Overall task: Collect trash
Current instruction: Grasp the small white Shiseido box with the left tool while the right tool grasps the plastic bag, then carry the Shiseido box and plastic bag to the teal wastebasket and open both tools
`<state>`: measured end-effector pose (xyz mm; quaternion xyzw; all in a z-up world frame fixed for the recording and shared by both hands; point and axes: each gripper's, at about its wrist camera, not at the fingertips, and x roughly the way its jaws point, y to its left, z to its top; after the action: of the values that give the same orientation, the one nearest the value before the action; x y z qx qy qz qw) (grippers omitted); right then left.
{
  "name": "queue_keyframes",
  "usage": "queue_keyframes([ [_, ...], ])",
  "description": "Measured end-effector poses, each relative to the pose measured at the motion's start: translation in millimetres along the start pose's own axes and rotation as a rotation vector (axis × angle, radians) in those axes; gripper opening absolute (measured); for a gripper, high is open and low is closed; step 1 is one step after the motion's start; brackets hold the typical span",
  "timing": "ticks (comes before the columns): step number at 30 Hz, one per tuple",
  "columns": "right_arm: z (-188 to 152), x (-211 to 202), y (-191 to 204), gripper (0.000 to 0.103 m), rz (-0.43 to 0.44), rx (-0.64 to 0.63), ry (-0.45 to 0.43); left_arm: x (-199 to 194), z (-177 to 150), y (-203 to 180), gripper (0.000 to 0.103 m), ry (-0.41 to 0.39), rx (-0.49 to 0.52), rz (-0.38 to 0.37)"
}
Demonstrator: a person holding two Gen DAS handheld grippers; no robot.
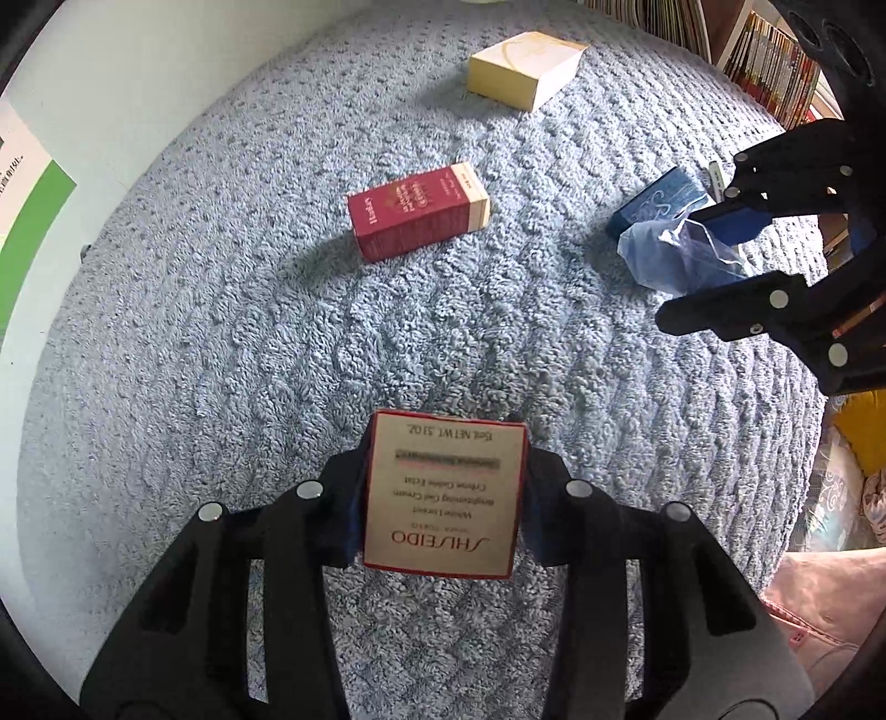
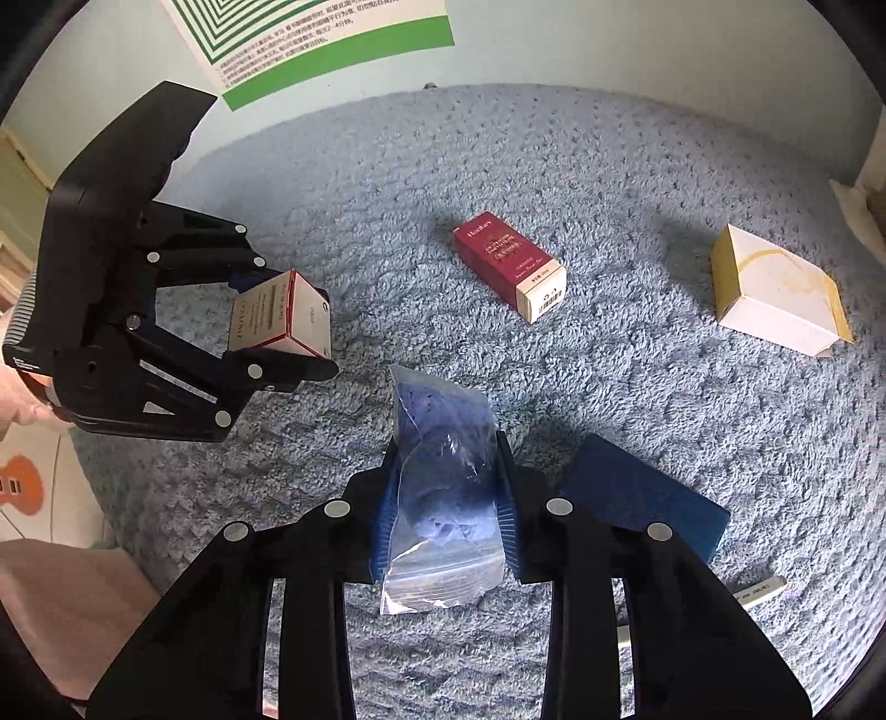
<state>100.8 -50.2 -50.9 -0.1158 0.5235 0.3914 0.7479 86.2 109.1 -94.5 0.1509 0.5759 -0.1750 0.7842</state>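
Left gripper (image 1: 443,498) clamped on a small white box with red edges (image 1: 444,493), fingers pressed against its two sides. Printed face of the box turned toward the left wrist camera, lettering upside down there. Seen from the right wrist view, same box (image 2: 282,321) pinched between the black fingers and held just above the carpet (image 2: 637,183), well off to the left side.

Right gripper (image 2: 446,509) closed on a clear plastic bag (image 2: 443,498) — blue pads squeezing it from both sides, bag crumpled, its sealed strip hanging down toward the camera and its top poking up past the fingertips. Something bluish visible through the plastic; whether contents or just the carpet behind, cannot tell. In the left wrist view, same bag (image 1: 670,249) bunched between the right gripper's fingers at the right edge of the frame.

Lying on the blue-grey shaggy carpet:
- a dark red box with a pale end (image 1: 418,210), on its side, near the middle, apart from both grippers;
- a yellow and white box (image 1: 523,69), farther off, close to the bookshelf (image 1: 769,72);
- a flat dark blue box (image 2: 642,493), just beside the right gripper, partly hidden behind one finger;
- a white marker pen (image 2: 761,590), near the blue box, partly behind the gripper.

Green and white poster (image 2: 332,33) on the wall beyond the carpet's edge.
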Motion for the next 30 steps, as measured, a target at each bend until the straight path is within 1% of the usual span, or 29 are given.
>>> queue_keyframes([
  [4,-12.9,-16.4,3.0,0.032,0.003,0.019,-0.039,-12.0,0.8,-10.4,0.040,-0.021,0.019,0.019],
  [7,-24.0,-30.1,-3.0,0.032,0.000,0.049,-0.072,-20.9,2.0,-21.3,0.040,-0.035,0.039,0.031],
  [13,-55.6,-52.8,-3.9,0.032,-0.029,0.096,-0.110,-34.7,6.8,-55.5,0.040,-0.058,0.102,0.039],
  [18,-97.9,-77.7,-10.6,0.032,-0.063,0.161,-0.126,-42.8,9.5,-93.9,0.040,-0.068,0.175,0.030],
  [22,-139.4,-100.0,-16.5,0.032,-0.096,0.235,-0.150,-46.3,11.1,-130.7,0.040,-0.071,0.244,0.014],
  [26,-181.8,-119.1,-19.2,0.032,-0.135,0.311,-0.167,-47.6,12.3,-174.6,0.040,-0.073,0.328,-0.012],
  [30,-232.0,-139.8,-21.0,0.032,-0.182,0.400,-0.187,-48.1,12.7,-226.0,0.040,-0.075,0.423,-0.049],
])
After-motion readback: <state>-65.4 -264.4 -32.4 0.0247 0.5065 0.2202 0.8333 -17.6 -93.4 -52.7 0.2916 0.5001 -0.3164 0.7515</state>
